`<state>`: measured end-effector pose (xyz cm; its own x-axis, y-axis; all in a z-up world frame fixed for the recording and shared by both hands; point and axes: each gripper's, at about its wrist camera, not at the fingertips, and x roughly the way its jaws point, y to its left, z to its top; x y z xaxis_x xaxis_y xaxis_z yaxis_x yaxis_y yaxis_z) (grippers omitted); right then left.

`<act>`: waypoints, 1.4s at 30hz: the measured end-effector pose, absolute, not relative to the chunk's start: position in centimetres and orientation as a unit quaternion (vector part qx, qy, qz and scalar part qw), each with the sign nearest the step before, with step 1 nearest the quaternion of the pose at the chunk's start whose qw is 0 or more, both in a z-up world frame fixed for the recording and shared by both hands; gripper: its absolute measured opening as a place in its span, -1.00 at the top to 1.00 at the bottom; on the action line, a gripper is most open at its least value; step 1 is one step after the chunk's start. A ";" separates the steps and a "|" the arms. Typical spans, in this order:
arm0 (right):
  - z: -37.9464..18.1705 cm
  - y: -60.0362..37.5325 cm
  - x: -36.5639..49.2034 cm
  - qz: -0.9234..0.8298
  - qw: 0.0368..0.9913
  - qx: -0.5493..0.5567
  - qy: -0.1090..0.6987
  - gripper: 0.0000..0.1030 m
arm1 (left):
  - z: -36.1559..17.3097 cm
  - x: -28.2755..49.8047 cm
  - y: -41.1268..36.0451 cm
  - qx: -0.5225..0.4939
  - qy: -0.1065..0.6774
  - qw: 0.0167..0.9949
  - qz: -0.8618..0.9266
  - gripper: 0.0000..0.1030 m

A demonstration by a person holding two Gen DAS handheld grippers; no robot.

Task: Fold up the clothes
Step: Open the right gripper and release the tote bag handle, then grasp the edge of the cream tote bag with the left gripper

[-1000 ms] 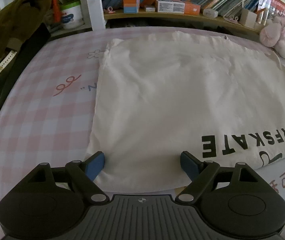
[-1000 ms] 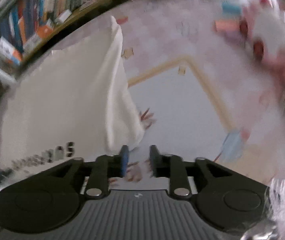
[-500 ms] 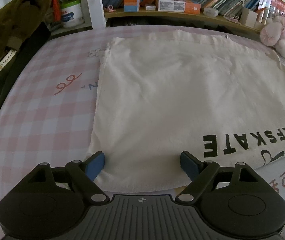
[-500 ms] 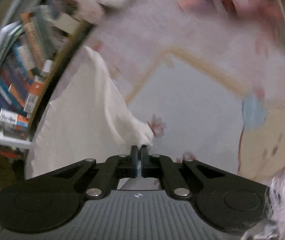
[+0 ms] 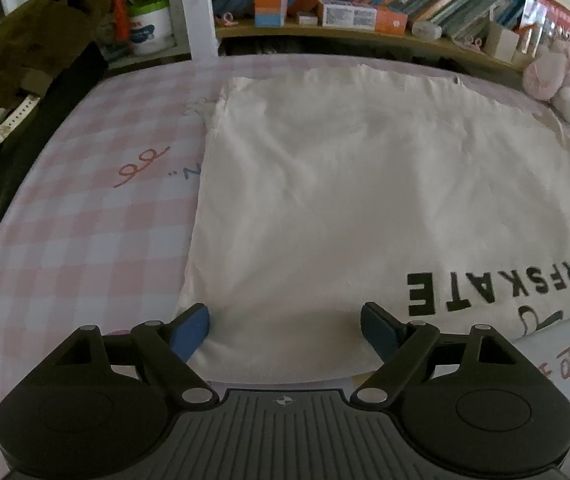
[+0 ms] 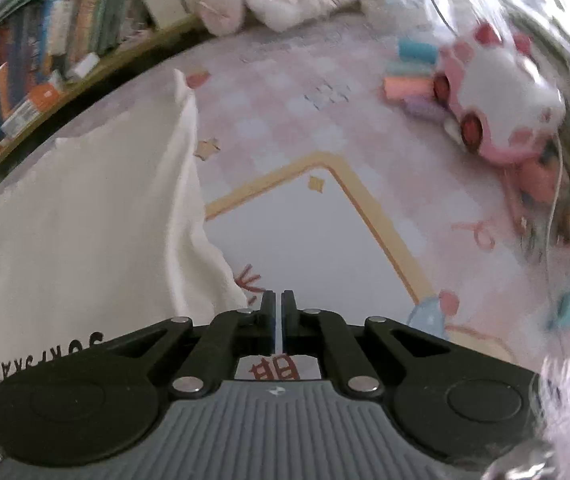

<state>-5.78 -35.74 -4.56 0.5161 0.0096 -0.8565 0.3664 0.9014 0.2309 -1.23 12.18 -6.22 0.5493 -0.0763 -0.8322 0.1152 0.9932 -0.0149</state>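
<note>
Our right wrist view is smeared at its edges; we cannot tell whether any cloth sits between the right gripper, whose jaws are pressed nearly together beside the corner of the cream cotton T-shirt with black lettering; the shirt lies flat on the pink checked bedsheet, its far hem near the crowded bookshelf; our left gripper stands wide over its near hem; a pink plush toy lies well apart.
</note>
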 end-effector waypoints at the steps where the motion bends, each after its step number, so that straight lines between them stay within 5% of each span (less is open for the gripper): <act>1: -4.2 -35.3 -5.7 -0.098 0.854 0.186 0.477 0.91 | -6.0 -1.4 12.2 0.015 0.470 0.881 -0.054 -0.66; 11: -2.7 -26.9 -4.8 0.029 0.879 0.085 0.468 0.85 | -3.8 -3.4 11.4 -0.013 0.455 0.890 -0.021 -0.66; 19: -3.6 -21.8 -3.8 0.132 0.878 -0.008 0.460 0.13 | -3.1 -5.5 11.0 -0.046 0.458 0.888 0.019 -0.66; 25: -3.9 -19.6 -3.4 0.172 0.876 -0.031 0.449 -0.22 | -3.0 -6.4 10.6 -0.068 0.461 0.883 0.048 -0.66; 42: -3.1 -9.4 -4.9 0.184 0.878 -0.072 0.436 -0.30 | -2.4 -6.4 15.7 -0.085 0.457 0.886 0.000 -0.66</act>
